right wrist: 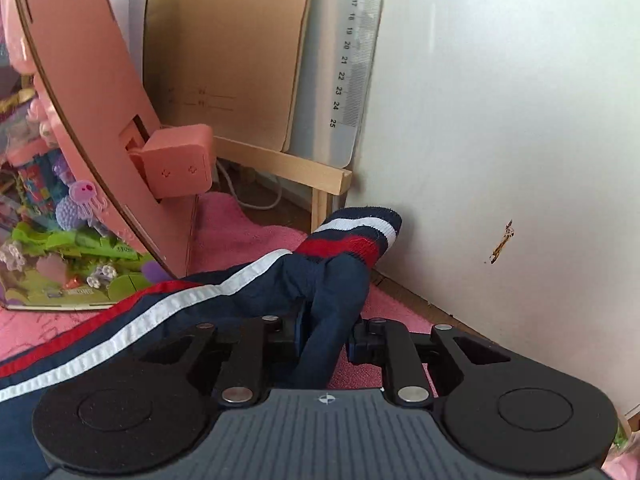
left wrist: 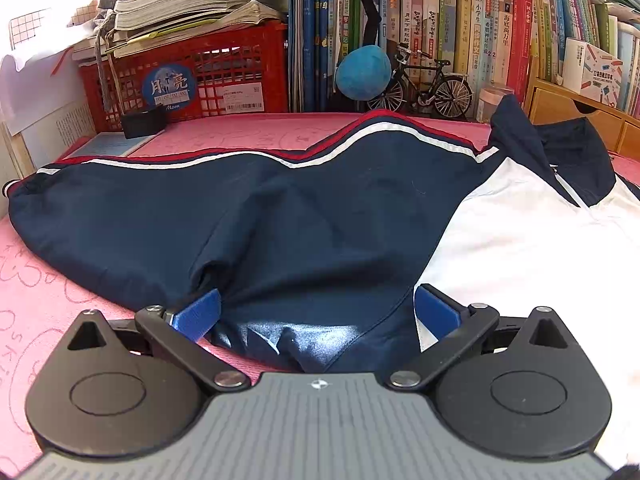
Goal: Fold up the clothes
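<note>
A navy and white jacket (left wrist: 248, 216) with red and white stripes lies spread on the pink mat (left wrist: 36, 300) in the left wrist view. My left gripper (left wrist: 318, 314) is open at the jacket's near edge. Its blue pads (left wrist: 200, 314) stand wide apart, with navy fabric bunched between them. In the right wrist view my right gripper (right wrist: 326, 334) is shut on the jacket's navy sleeve (right wrist: 320, 288), just behind the striped cuff (right wrist: 356, 236). The cuff points toward the white wall.
Behind the jacket stand a red crate (left wrist: 192, 80) under stacked papers, a row of books (left wrist: 440, 28), a blue plush ball (left wrist: 362, 72) and a model bicycle (left wrist: 428, 84). A white wall (right wrist: 500, 120), a pink wooden panel (right wrist: 80, 100), a toy box (right wrist: 60, 248) and a ruler (right wrist: 352, 48) crowd the sleeve end.
</note>
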Demonstrator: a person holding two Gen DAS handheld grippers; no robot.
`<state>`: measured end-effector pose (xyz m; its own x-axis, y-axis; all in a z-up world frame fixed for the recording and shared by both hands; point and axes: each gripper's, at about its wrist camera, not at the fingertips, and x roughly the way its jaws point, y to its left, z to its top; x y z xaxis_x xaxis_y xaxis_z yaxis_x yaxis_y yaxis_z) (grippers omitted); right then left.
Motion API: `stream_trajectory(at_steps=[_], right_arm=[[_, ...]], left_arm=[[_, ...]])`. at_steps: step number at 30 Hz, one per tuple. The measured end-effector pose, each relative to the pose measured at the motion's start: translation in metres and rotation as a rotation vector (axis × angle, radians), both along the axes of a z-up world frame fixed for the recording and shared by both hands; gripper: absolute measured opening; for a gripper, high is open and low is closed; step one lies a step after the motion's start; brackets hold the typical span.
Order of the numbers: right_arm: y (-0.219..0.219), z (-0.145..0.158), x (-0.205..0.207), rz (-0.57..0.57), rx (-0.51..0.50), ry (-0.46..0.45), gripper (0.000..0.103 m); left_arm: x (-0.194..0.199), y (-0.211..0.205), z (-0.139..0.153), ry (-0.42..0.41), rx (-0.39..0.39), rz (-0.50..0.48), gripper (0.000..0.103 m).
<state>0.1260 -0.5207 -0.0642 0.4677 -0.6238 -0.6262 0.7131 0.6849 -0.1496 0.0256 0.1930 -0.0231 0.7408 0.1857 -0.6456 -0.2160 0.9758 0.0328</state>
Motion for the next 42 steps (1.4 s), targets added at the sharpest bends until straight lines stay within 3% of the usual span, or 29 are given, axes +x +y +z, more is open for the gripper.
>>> stream_trajectory(at_steps=[1,3,5,7,10,11,13,14,17,20,22,24,27,30,35,36,38,40,42], right_arm=[[0.010,0.003,-0.005,-0.011,-0.015,0.001,0.061],[0.040,0.014,-0.022,0.014,-0.069,-0.039,0.103],[0.075,0.027,-0.040,0.071,-0.133,-0.083,0.103],[0.119,0.041,-0.058,0.215,-0.138,-0.146,0.103],[0.192,0.045,-0.048,0.684,0.106,-0.201,0.098],[0.226,0.043,-0.034,0.815,0.184,-0.167,0.094],[0.300,0.043,-0.018,1.025,0.276,-0.082,0.069],[0.335,0.042,-0.013,1.110,0.294,-0.040,0.064],[0.417,0.021,0.013,1.251,0.213,0.076,0.060],[0.436,0.004,0.046,1.223,0.162,0.087,0.061],[0.432,0.002,0.076,1.165,0.202,0.084,0.069],[0.428,0.001,0.096,1.110,0.182,0.078,0.074],[0.422,-0.002,0.106,1.094,0.186,0.059,0.083],[0.416,-0.005,0.116,1.078,0.190,0.041,0.096],[0.405,-0.011,0.132,1.051,0.197,0.011,0.100],[0.403,-0.012,0.135,1.046,0.198,0.005,0.100],[0.399,-0.014,0.142,1.035,0.201,-0.007,0.100],[0.397,-0.015,0.144,1.028,0.204,-0.012,0.103],[0.395,-0.015,0.143,1.027,0.205,-0.013,0.103]], left_arm=[[0.000,0.000,0.000,0.000,0.000,0.000,0.103],[0.000,0.000,0.000,0.000,-0.001,0.000,0.103],[0.000,0.000,0.000,0.000,-0.002,0.000,0.103],[0.000,0.000,0.000,0.000,-0.001,0.001,0.103],[0.000,0.000,0.000,-0.001,-0.001,0.000,0.103],[0.000,0.000,0.000,-0.001,-0.001,0.000,0.103],[0.000,-0.001,0.000,-0.002,0.000,0.001,0.103],[0.000,-0.001,0.000,-0.002,0.000,0.001,0.103],[0.001,-0.005,0.001,-0.006,0.013,-0.010,0.103],[0.012,-0.026,0.015,-0.023,0.061,-0.120,0.102],[0.021,-0.042,0.024,-0.042,0.099,-0.201,0.102],[0.037,-0.071,0.032,-0.093,0.161,-0.317,0.103],[0.076,-0.106,0.022,-0.098,0.276,-0.423,0.103],[0.125,-0.124,-0.007,-0.086,0.451,-0.381,0.102],[0.186,-0.100,-0.022,-0.082,0.570,-0.251,0.103],[0.195,-0.092,-0.022,-0.074,0.565,-0.236,0.103],[0.202,-0.076,-0.017,-0.060,0.483,-0.215,0.103],[0.192,-0.058,-0.010,-0.045,0.414,-0.159,0.091],[0.152,-0.036,0.001,-0.095,0.235,-0.174,0.092]])
